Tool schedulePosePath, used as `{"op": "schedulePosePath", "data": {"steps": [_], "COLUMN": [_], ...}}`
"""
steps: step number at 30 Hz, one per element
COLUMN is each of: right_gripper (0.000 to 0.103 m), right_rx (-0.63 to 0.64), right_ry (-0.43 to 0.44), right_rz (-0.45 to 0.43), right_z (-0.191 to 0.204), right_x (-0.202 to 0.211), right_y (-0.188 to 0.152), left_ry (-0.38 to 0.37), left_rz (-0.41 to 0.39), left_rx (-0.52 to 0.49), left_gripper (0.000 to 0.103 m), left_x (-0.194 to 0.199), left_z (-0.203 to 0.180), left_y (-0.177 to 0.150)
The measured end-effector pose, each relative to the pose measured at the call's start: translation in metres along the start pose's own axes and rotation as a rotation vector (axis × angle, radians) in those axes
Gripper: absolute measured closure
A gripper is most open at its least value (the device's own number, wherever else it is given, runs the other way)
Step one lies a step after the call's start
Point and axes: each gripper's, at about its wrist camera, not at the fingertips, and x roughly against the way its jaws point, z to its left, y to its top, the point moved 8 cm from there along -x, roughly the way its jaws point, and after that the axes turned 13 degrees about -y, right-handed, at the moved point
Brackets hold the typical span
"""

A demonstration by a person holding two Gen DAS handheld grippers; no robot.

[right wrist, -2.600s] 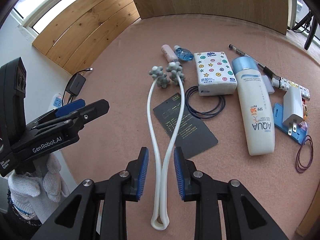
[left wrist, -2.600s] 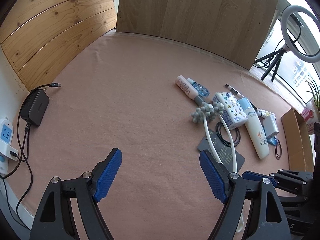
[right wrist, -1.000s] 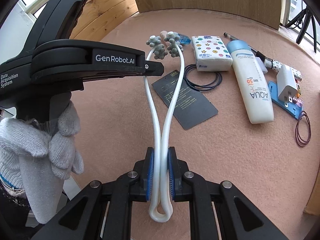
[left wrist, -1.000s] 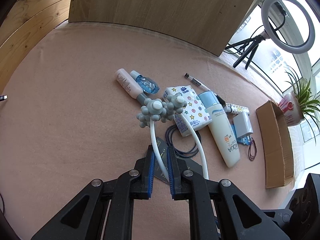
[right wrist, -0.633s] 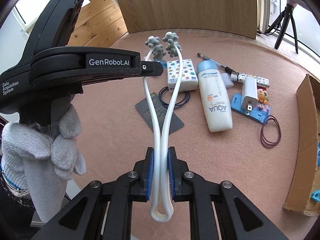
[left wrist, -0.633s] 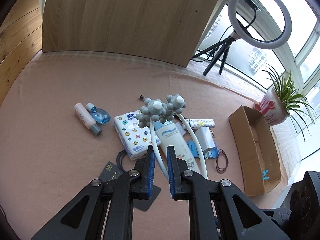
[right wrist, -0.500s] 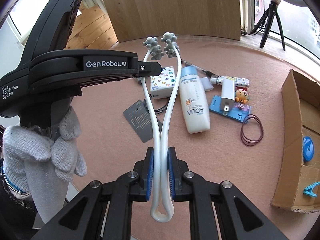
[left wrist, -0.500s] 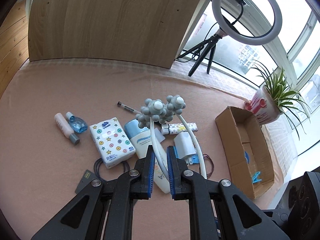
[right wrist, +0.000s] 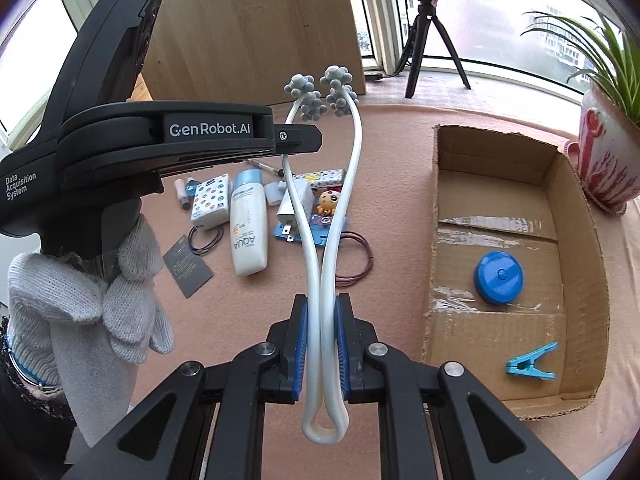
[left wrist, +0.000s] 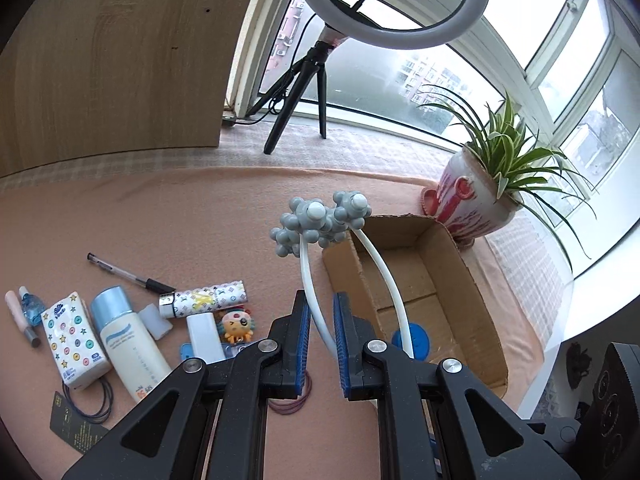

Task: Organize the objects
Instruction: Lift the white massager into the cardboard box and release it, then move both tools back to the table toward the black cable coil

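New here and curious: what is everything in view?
neck massager: 1, white, grey knobs, held by both claws
cardboard box: 1, brown, right
round case: 1, blue, in box
clip: 1, blue, in box
sunscreen bottle: 1, white, in pile
tissue pack: 1, white, beside sunscreen
pen: 1, clear, behind pile
patterned tube: 1, white, by pen
charger plug: 1, white, in pile
toy: 1, orange, beside plug
hair ties: 2 bunches, dark and maroon, on cloth
card: 1, black, near edge
small bottles: 2, pink and blue, far left
potted plant: 1, green, behind box
ring light: 1, white, by window
cloth: 1, pink, tabletop
gloved hand: 1, grey, holding left claw
left claw: 1, black, gripping massager
right claw: 1, black, gripping massager
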Motion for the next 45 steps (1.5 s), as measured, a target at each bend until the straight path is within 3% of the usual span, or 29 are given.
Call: {"op": "schedulePosePath", "data": {"steps": [11,20,21,23,25,26,27,37,45], "right_gripper": [0.091,0.092,0.091,0.091,0.076,0.053,0.043,0.043,0.043], "right_rx": [-0.087,-0.123,-0.129,-0.14,-0.144,-0.15,-0.16,-0.19,-0.193], "right_ry": [-0.058,-0.071,-0.072,-0.087,-0.101,-0.108,-0.115,-0.084,-0.028], "right_rz": [0.0,0.009,0.005,-0.014,-0.02,-0.027,-0.047,-0.046,-0.052], "right_z": [-0.068,-0.095,-0.097,-0.103,-0.107,-0.109,-0.111,-0.107,-0.085], "right_x": [-0.001,-0.011,-0.011,-0.01,-0.008,-0.007,-0.004,0.002,0.003], "right_y": [0.0,0.0,0.001,0.003,0.004,0.004,0.005,0.004,0.011], "left_ry": [-0.034,-0.024,-0.019,0.003,0.018,0.028,0.036,0.06,0.141], "left_rz": [0.047,0.065,0.061,0.06,0.027,0.026,0.026,0.017,-0.006], "left_rx": [-0.049,-0.062,-0.065,-0.066,-0.076,-0.085,-0.087,-0.044,0.026], "left_gripper": [0.09,0.087,0.084,0.036,0.027,0.027,0.027,0.027,0.027], "left_x": [-0.068,-0.097,-0.098,-0.098,-0.093,-0.091,-0.089,-0.063,-0.012], "left_z": [-0.05,-0.059,-0.059,-0.056,-0.054,-0.053,-0.051,-0.027,0.027], "left_y": [0.013,0.015,0.016,0.018,0.02,0.02,0.021,0.011,-0.006]}}
